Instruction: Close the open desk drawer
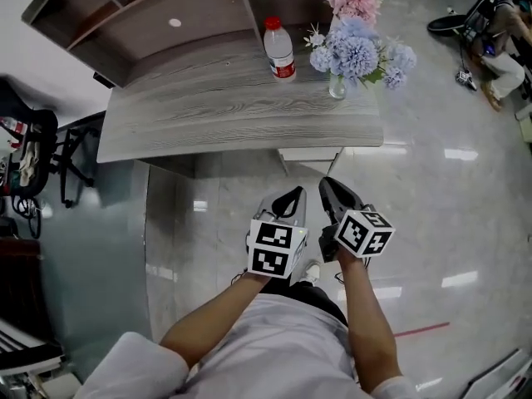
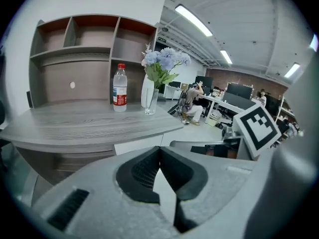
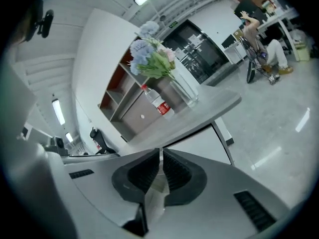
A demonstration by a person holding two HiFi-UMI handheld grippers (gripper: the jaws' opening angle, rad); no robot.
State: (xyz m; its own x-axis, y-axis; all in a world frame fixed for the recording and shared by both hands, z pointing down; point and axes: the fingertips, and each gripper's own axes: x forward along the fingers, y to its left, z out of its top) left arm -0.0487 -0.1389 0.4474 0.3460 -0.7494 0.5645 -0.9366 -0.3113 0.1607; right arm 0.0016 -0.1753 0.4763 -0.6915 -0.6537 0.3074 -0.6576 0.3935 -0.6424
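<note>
The left hand-held gripper (image 1: 293, 196) and the right hand-held gripper (image 1: 331, 188) are held side by side in front of the table (image 1: 208, 115), clear of it, each with jaws pressed together on nothing, while the white drawer (image 1: 309, 155) is seen beneath the table's front edge.

On the counter (image 1: 208, 115) a bottle (image 1: 279, 50) stands left of a vase of flowers (image 1: 353, 44). A shelf (image 1: 150, 15) sits behind them, at the back of the counter. The left tongs (image 1: 291, 199) and right tongs (image 1: 337, 191) are side by side, near each other, in front of the counter and over the floor (image 1: 432, 189).
</note>
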